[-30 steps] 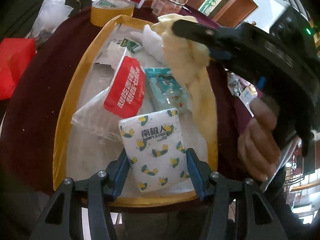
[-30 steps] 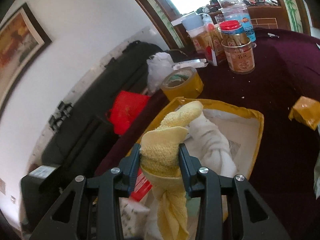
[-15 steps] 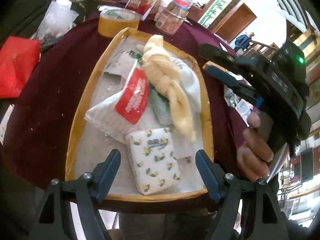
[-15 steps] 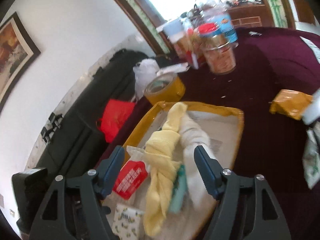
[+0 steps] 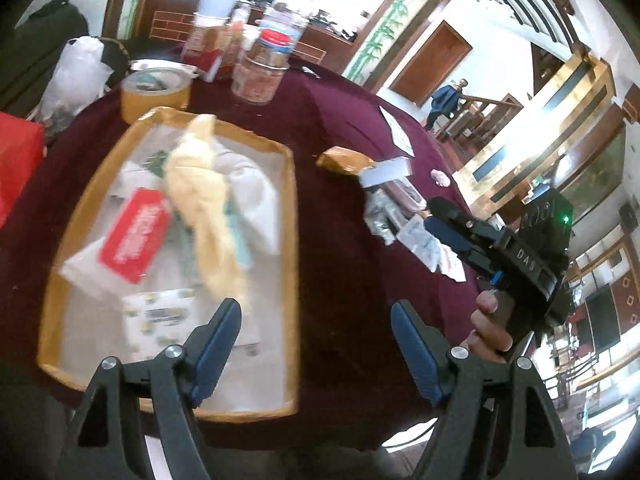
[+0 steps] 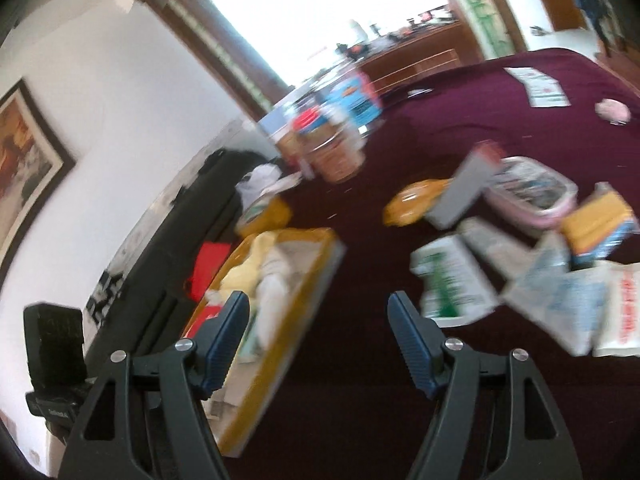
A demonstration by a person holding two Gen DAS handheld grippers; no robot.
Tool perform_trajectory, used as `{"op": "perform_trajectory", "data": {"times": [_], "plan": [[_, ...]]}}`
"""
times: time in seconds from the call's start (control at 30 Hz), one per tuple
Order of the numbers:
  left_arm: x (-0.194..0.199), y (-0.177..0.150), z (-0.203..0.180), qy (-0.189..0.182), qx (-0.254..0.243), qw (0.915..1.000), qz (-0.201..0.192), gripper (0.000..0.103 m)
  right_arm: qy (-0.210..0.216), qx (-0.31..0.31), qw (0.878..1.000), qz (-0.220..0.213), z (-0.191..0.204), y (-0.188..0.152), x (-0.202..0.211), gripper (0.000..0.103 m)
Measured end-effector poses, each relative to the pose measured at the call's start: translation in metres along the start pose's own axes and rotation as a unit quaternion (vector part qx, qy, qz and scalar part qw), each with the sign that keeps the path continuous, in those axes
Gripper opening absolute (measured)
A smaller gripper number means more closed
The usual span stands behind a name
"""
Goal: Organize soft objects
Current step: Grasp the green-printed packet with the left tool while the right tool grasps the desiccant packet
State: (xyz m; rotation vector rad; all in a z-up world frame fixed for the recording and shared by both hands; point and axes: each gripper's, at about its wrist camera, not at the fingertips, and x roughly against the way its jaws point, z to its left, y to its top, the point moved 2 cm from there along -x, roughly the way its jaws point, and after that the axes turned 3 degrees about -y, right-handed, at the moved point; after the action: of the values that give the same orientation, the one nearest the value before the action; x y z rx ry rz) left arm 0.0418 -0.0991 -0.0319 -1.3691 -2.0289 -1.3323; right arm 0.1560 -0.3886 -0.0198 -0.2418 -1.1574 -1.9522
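Tape roll (image 5: pixel 154 94), jars (image 5: pixel 264 66), framed picture (image 6: pixel 24 152)

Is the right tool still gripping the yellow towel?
No. The right tool is open and holds nothing, while the yellow towel lies in the yellow tray among the packets.

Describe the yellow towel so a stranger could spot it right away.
Start at the dark red tablecloth and find the yellow-rimmed tray near its edge. The yellow towel lies lengthwise down the tray's middle, twisted like a rope. It is pale yellow cloth, between a white cloth and a red-labelled packet, while the other tray items are printed plastic packs.
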Motion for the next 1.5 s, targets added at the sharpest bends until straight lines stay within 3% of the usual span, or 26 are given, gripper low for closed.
{"op": "perform_trajectory", "data": {"times": [0.17, 0.33, 0.47, 0.57, 0.67, 0.83, 0.93, 1.03, 1.07, 1.1, 1.13, 1.23, 1.5], "plan": [[-0.03, 0.001, -0.029, -0.004, -0.008, 0.9996, 0.028, 0.081, -0.05, -0.039, 0.998, -0.021, -0.055, 0.019, 0.03, 0.071], [-0.06, 0.004, -0.044, 0.005, -0.005, 0.9985, 0.055, 0.081, -0.084, -0.078, 0.993, -0.026, -0.109, 0.027, 0.027, 0.071], [-0.077, 0.011, -0.052, 0.018, 0.0, 0.998, 0.06, 0.081, -0.12, -0.088, 0.989, -0.005, -0.128, 0.017, 0.01, 0.071], [-0.095, 0.021, -0.052, 0.009, 0.021, 0.9974, 0.068, 0.081, -0.136, -0.059, 0.989, -0.002, -0.124, 0.019, 0.005, 0.071], [-0.119, 0.034, -0.054, 0.016, 0.032, 0.9963, 0.078, 0.081, -0.146, -0.058, 0.987, 0.037, -0.127, 0.013, -0.01, 0.072], [-0.163, 0.061, -0.07, 0.049, 0.018, 0.9952, 0.083, 0.081, -0.128, -0.083, 0.988, 0.038, -0.134, 0.007, -0.006, 0.072], [-0.196, 0.07, -0.072, 0.061, 0.025, 0.9923, 0.105, 0.079, -0.113, -0.099, 0.988, 0.036, -0.137, 0.008, -0.004, 0.072], [-0.219, 0.078, -0.061, 0.077, 0.046, 0.9893, 0.115, 0.061, -0.103, -0.108, 0.988, 0.033, -0.139, 0.008, -0.002, 0.072], [-0.218, 0.08, -0.061, 0.082, 0.042, 0.9905, 0.102, 0.054, -0.101, -0.109, 0.988, 0.033, -0.139, 0.008, -0.001, 0.072], [-0.216, 0.08, -0.065, 0.086, 0.016, 0.9913, 0.098, 0.03, -0.101, -0.109, 0.988, 0.033, -0.138, 0.008, -0.001, 0.072], [-0.214, 0.079, -0.068, 0.08, 0.001, 0.9918, 0.1, 0.02, -0.102, -0.106, 0.989, 0.033, -0.136, 0.008, -0.002, 0.072], [-0.198, 0.069, -0.065, 0.078, -0.013, 0.9914, 0.105, 0.013, -0.107, -0.083, 0.99, 0.032, -0.126, 0.009, -0.003, 0.072], [-0.139, 0.029, -0.017, 0.042, 0.059, 0.9898, 0.123, 0.013, -0.127, 0.021, 0.989, 0.075, -0.091, -0.003, -0.024, 0.073]]}}
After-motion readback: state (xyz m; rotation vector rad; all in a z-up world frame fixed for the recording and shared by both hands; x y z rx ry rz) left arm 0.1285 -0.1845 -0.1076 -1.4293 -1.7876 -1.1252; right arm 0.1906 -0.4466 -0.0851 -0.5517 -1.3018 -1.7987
